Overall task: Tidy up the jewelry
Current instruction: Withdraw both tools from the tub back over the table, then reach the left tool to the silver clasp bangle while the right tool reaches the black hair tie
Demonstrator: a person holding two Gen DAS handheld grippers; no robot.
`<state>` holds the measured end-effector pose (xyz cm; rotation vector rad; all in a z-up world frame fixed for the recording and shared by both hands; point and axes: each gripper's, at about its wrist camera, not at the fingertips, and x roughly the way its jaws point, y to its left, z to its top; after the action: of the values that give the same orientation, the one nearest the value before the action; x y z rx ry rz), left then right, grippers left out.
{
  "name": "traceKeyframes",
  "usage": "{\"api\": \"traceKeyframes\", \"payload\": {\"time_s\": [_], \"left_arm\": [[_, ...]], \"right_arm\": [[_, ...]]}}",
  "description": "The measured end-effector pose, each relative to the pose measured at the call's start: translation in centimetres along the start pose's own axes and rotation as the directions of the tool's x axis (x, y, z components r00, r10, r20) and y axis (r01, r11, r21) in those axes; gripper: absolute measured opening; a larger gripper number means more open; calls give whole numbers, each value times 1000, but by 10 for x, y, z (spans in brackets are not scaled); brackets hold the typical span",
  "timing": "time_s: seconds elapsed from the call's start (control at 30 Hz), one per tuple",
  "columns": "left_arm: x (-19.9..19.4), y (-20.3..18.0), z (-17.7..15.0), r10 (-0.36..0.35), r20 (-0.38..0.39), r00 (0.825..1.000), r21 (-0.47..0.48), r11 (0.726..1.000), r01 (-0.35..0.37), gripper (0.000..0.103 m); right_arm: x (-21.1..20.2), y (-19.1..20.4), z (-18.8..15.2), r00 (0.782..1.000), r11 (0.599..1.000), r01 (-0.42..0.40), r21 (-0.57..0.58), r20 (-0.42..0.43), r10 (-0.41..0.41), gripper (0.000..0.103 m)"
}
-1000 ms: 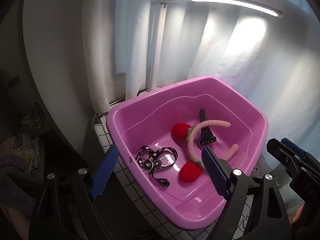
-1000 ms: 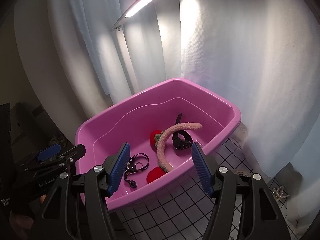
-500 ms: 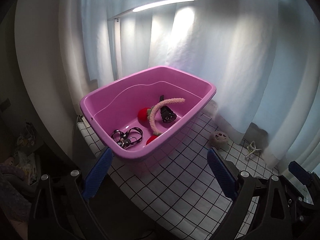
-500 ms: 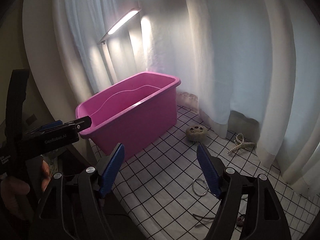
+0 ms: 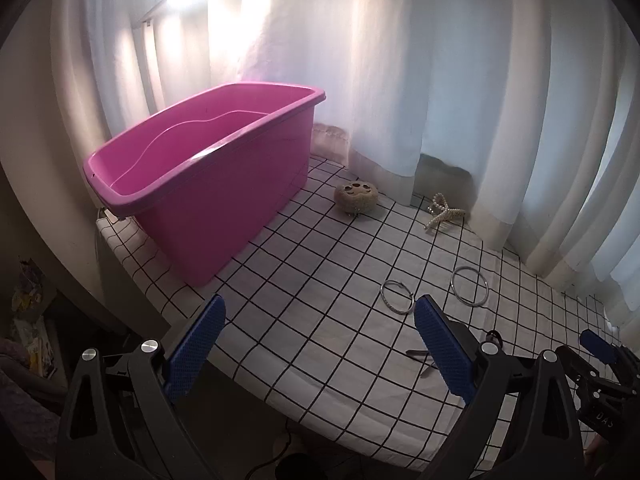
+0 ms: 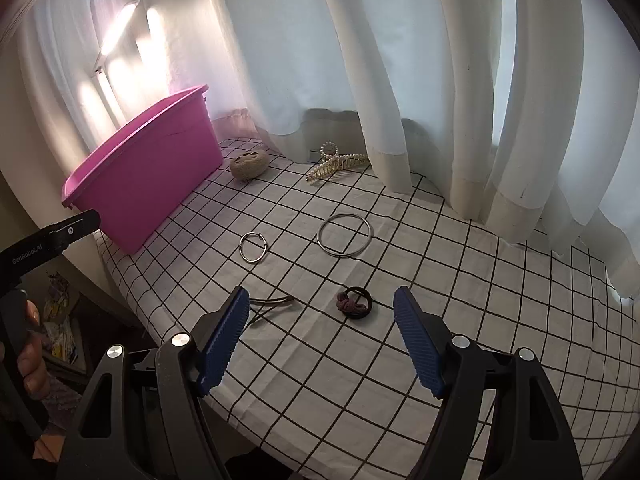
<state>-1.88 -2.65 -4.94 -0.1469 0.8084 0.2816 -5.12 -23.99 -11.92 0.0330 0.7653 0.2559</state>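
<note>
The right hand-held gripper is hovering over the surface covered with a white cloth with black grid lines, its blue pads standing wide apart and holding nothing. Just ahead, between the pads, the dark hair tie with a mauve knot is lying flat; this is probably the next piece to pick. To do it well, the person is needing to lower the pads on both sides of the tie, pinching the thicker knot, and not catching the cloth under it.

The left hand-held gripper is also standing wide apart and empty, near the front edge of the surface.

The tall pink plastic tub is standing at the far left end of the surface, well apart from the tie. Its inside is hidden from both views.

Other pieces are waiting: a small silver hoop, a larger silver bangle, a thin dark metal hair clip close to the left pad, a pearl claw clip near the white curtain, and a round beige fuzzy clip just beside the tub. The hair clip could be bumped by accident.
</note>
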Motion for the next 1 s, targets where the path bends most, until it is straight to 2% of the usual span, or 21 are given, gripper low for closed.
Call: {"api": "traceKeyframes", "payload": {"time_s": [0.1, 0.17, 0.27, 0.33, 0.53, 0.77, 1.0], "left_arm": [[12, -14, -16, 13, -17, 1000, 18, 1000, -12, 94], [19, -19, -24, 37, -18, 999, 15, 999, -37, 94], [41, -24, -31, -1, -66, 998, -17, 1000, 0, 94], [58, -29, -34, 24, -84, 996, -9, 1000, -25, 94], [95, -42, -30, 24, -59, 998, 41, 999, -21, 94], [143, -52, -21, -59, -79, 995, 53, 997, 63, 94], [177, -66, -21, -76, -125, 989, 72, 994, 86, 94]], "right_arm": [[7, -11, -12, 1000, 1000, 20, -8, -7, -20, 71], [16, -16, -18, 1000, 1000, 6, -4, -25, -6, 71], [31, -24, -27, 998, 999, -16, 28, -58, 17, 71], [41, -26, -30, 997, 999, -5, 33, -72, 7, 71], [68, -26, -28, 997, 999, 12, 53, -81, -8, 71], [98, -27, -22, 998, 995, 47, 88, -56, -43, 71], [123, -23, -22, 995, 994, 82, 66, -69, -78, 71]]}}
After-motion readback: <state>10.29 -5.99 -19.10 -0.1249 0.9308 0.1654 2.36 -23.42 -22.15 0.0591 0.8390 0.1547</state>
